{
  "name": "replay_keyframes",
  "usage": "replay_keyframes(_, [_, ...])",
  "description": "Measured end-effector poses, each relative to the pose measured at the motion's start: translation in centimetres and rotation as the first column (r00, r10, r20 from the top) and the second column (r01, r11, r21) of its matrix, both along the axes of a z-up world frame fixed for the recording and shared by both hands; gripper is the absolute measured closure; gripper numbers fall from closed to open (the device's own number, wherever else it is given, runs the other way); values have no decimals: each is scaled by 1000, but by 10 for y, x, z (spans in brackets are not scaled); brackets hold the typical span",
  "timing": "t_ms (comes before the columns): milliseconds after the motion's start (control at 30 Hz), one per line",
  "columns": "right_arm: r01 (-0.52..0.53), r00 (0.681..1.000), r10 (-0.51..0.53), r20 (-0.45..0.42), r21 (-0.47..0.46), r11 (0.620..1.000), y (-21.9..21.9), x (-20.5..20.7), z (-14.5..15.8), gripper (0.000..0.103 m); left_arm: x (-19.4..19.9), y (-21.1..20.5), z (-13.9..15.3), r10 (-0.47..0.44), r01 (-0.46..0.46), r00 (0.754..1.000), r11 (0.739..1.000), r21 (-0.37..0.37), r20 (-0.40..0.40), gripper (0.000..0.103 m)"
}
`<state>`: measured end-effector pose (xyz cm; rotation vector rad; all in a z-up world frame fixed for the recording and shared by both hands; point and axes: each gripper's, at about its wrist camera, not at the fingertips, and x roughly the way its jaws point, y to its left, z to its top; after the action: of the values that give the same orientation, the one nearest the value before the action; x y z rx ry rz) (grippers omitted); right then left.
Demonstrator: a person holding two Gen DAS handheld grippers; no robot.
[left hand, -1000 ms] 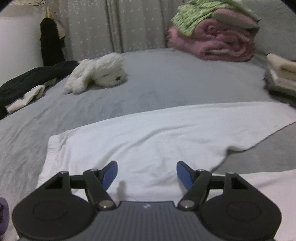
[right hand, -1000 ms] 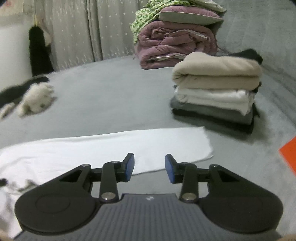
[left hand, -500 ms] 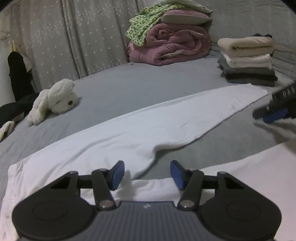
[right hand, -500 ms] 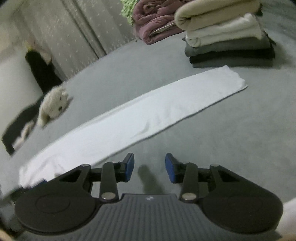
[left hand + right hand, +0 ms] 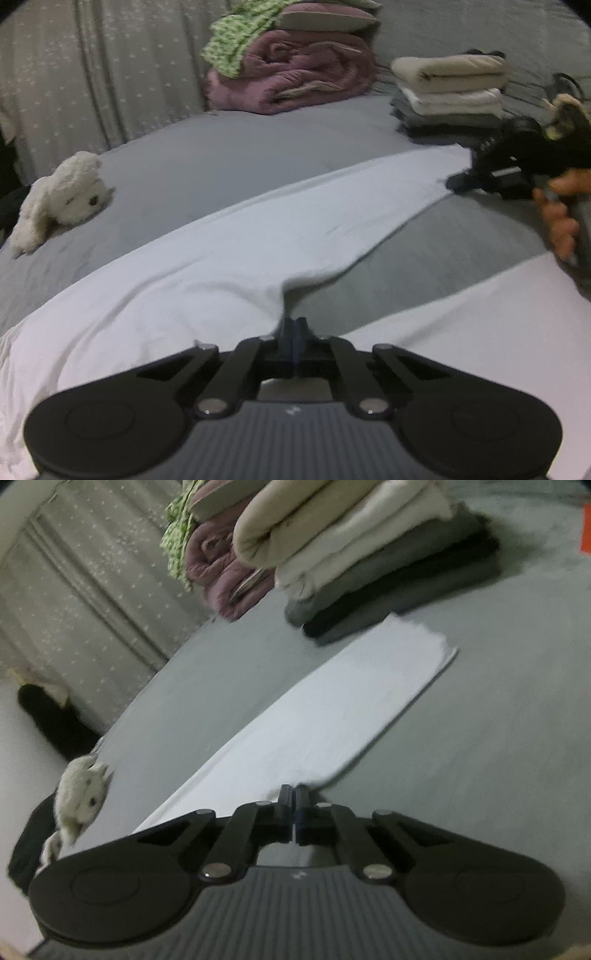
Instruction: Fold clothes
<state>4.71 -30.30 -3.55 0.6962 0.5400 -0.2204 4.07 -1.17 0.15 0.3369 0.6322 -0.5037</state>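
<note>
White trousers point(image 5: 229, 266) lie spread on the grey bed point(image 5: 229, 162), one leg stretching far right toward the folded stack, the other leg point(image 5: 461, 314) nearer me at the right. My left gripper point(image 5: 294, 325) is shut on the fabric at the crotch, where the cloth puckers up. My right gripper point(image 5: 294, 794) is shut on the near edge of the far trouser leg point(image 5: 332, 716), close to its hem end. The right gripper also shows in the left wrist view point(image 5: 491, 177), held by a hand.
A stack of folded clothes point(image 5: 450, 96) point(image 5: 369, 565) stands just beyond the leg's hem. A rolled pink quilt with green cloth point(image 5: 291, 74) sits at the back. A white plush toy point(image 5: 59, 195) and dark clothes point(image 5: 26, 834) lie at the left. A curtain point(image 5: 92, 66) hangs behind.
Both grippers have closed from open. The left one moved forward onto the crotch fabric; the right one tilted and dropped onto the edge of the far leg.
</note>
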Motion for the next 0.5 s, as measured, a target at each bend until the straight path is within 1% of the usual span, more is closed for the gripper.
replay_keyframes(100, [4, 1000, -6, -22, -97, 995, 11, 1, 3, 103, 3, 6, 1, -5, 5, 1000, 1000, -16, -23, 103])
replay_keyframes(167, [-4, 999, -1, -35, -139, 990, 15, 0, 4, 103, 4, 9, 2, 2, -3, 1000, 1000, -31, -29, 100])
replay_keyframes(200, [-14, 999, 9, -37, -152, 988, 18, -1, 6, 97, 3, 11, 2, 10, -11, 1000, 999, -40, -29, 98])
replay_keyframes(233, [-26, 999, 20, -39, -164, 986, 20, -3, 7, 91, 2, 12, 2, 17, -18, 999, 999, -45, -29, 94])
replay_keyframes(267, [-37, 999, 30, -40, -177, 984, 22, -5, 9, 87, 0, 13, 3, 29, -30, 999, 998, -48, -28, 82])
replay_keyframes(300, [-46, 998, 40, -40, -191, 981, 24, -7, 11, 80, -2, 14, 4, 42, -43, 999, 998, -49, -23, 73])
replay_keyframes(333, [-56, 998, 48, -39, -205, 977, 26, -9, 13, 73, -4, 15, 6, 55, -56, 998, 997, -54, -13, 54])
replay_keyframes(367, [-65, 998, 57, -39, -219, 974, 27, -11, 15, 58, -7, 16, 8, 68, -68, 998, 996, -59, -3, 44])
replay_keyframes(400, [-75, 997, 69, -33, -229, 971, 30, -15, 18, 54, -10, 19, 10, 80, -80, 997, 994, -73, -2, 42])
replay_keyframes(500, [-110, 994, 107, -26, -254, 961, 37, -24, 27, 54, -17, 25, 14, 128, -128, 992, 986, -108, -3, 37])
